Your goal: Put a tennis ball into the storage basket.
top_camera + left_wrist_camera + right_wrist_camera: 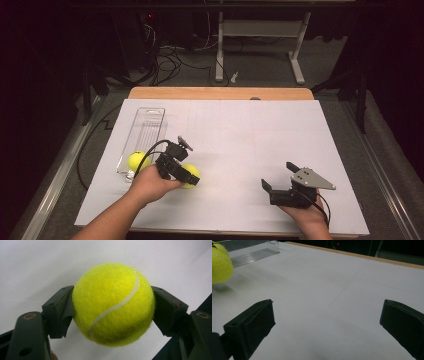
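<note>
Clamped between the two black jaws of the left gripper (112, 308) is a yellow tennis ball (113, 305), each jaw pressing against one side of it, its white seam curving across the front. From the high view, that gripper (186, 175) sits at the near left of the white-covered worktop (250, 130), the person's left hand (150, 184) wrapped around its body and a black cable looping off behind it. Just beside it, to its left, lies a clear plastic tray (145, 132), long and narrow, with a second yellow ball (135, 160) resting in its near end.

Well apart, at the near right, the right hand (307, 214) holds the right gripper (279, 176), its jaws spread wide with nothing between them, only bare white worktop. A grey three-cornered plate (312, 178) tops it. Beyond the worktop's wooden far edge (220, 93) stand table legs (219, 47) and tangled cables (170, 60) on the floor.
</note>
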Tool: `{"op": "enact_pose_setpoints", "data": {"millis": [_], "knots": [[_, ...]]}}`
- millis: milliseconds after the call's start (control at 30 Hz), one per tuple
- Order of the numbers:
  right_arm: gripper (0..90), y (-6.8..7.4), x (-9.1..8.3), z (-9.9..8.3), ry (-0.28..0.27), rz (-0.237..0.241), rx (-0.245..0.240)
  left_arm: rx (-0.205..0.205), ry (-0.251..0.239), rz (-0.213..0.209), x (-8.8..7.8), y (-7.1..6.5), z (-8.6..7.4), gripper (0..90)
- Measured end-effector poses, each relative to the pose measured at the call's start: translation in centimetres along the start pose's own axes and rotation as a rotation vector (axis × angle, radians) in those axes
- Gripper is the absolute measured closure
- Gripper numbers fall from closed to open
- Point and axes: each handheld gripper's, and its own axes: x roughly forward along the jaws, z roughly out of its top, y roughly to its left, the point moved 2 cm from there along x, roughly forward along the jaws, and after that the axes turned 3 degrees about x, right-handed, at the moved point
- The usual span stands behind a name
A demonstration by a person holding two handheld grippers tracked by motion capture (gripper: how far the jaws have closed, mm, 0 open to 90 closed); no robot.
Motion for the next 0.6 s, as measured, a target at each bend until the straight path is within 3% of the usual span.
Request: {"op": "enact_pose_setpoints", "data": {"millis": [233,600], "knots": [[0.3,-1.6,-1.1,-0.6,-0.031,-0.044,0.042,-0.001,0.001,0.000,0.0,0.1,-0.2,26.3],[0.3,-2.2,-1.7,-1.1,-0.047,-0.069,0.052,-0.010,0.017,-0.007,0.0,0.5,-0.4,26.3]]}}
